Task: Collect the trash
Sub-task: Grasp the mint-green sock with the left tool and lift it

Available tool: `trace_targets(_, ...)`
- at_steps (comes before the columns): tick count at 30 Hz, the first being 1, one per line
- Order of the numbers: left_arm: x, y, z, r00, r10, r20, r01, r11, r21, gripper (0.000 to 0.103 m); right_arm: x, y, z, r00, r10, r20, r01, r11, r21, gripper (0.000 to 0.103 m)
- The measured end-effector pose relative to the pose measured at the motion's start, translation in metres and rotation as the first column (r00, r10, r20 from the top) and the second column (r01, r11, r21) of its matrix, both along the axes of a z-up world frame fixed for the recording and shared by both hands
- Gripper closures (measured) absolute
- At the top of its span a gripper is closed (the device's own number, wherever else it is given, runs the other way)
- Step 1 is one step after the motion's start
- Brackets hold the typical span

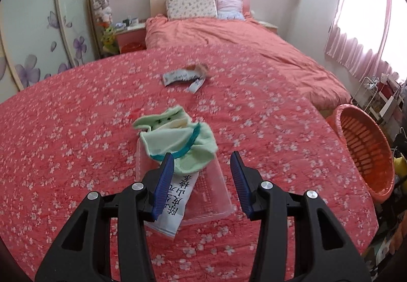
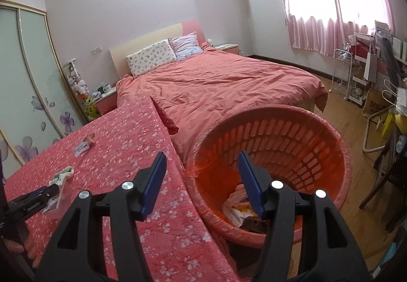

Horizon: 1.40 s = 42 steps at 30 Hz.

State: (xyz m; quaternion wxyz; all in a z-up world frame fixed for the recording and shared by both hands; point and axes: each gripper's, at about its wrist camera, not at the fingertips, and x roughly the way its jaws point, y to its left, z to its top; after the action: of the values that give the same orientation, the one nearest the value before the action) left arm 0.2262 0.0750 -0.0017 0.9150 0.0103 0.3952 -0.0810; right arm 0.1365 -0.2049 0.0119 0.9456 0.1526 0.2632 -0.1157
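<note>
Nearest the left gripper (image 1: 202, 162), a white printed packet (image 1: 178, 202) lay on a clear plastic sheet (image 1: 212, 193), with a pale green cloth trimmed in teal (image 1: 178, 138) heaped over their far end. Its blue-padded jaws stood apart, one over the packet and the other beside it, pressing nothing. Farther off on the same surface lay a small cluster of wrappers (image 1: 185, 76), blurred, at least two of them. All rested on a red cover with white blossoms (image 1: 63, 142) at the foot of a bed (image 1: 229, 38) bearing two pillows. An orange slatted basket (image 2: 318, 139) stood just beside the cover's edge, crumpled trash (image 2: 235, 205) in its bottom. Over its near rim the right gripper (image 2: 202, 162) hung released, holding nothing. Pink curtains (image 2: 330, 27) and a flowered wardrobe (image 2: 30, 78) lined the room.
</note>
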Motion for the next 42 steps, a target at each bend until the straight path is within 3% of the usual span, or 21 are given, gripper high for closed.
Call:
trace_targets(6,0.006,0.004,-0.007,0.999,0.022,-0.026,-0.022,1.0,0.01,0.062,0.001,0.001,0.001,1.0,0.006,-0.002,-0.006,1.0,-0.001,0.045)
trace_targets(8,0.008,0.006,-0.007,0.999,0.018,-0.04,-0.02,0.999,-0.033,0.072,0.001,0.003,0.0,1.0,0.008,-0.004,-0.008,1.0,-0.004,0.045)
trace_targets(10,0.009,0.008,-0.005,0.999,0.018,-0.046,-0.02,0.998,-0.061,0.093,0.001,0.005,-0.001,1.0,0.014,-0.008,-0.014,1.0,-0.006,0.045)
trace_targets(25,0.013,0.052,0.048,0.996,0.066,0.061,-0.054,0.982,-0.178,0.103,0.006,0.027,0.006,0.998,0.064,-0.004,-0.064,0.997,-0.032,0.045)
trace_targets(28,0.014,0.056,0.052,0.994,0.074,0.078,-0.061,0.985,-0.159,0.103,0.008,0.034,0.008,0.997,0.079,-0.004,-0.079,0.996,-0.04,0.045)
trace_targets(34,0.014,0.046,0.04,0.998,0.052,0.023,-0.048,0.986,-0.159,0.102,0.011,0.046,0.006,0.995,0.101,-0.016,-0.102,0.994,-0.05,0.045)
trace_targets(35,0.013,0.042,0.037,0.999,0.043,0.018,-0.04,0.987,-0.153,0.099,0.011,0.047,0.006,0.994,0.104,-0.019,-0.105,0.993,-0.052,0.045)
trace_targets(37,0.009,0.031,0.032,1.0,0.026,0.015,-0.024,0.991,-0.131,0.074,0.012,0.049,0.005,0.994,0.108,-0.025,-0.109,0.992,-0.056,0.045)
trace_targets(38,0.007,0.025,0.031,0.999,0.024,0.022,-0.022,0.994,-0.11,0.069,0.012,0.049,0.004,0.994,0.109,-0.028,-0.11,0.992,-0.057,0.045)
trace_targets(42,0.008,0.001,0.017,1.0,0.002,0.008,-0.002,1.0,-0.01,0.064,0.012,0.05,0.003,0.993,0.111,-0.038,-0.113,0.992,-0.056,0.045)
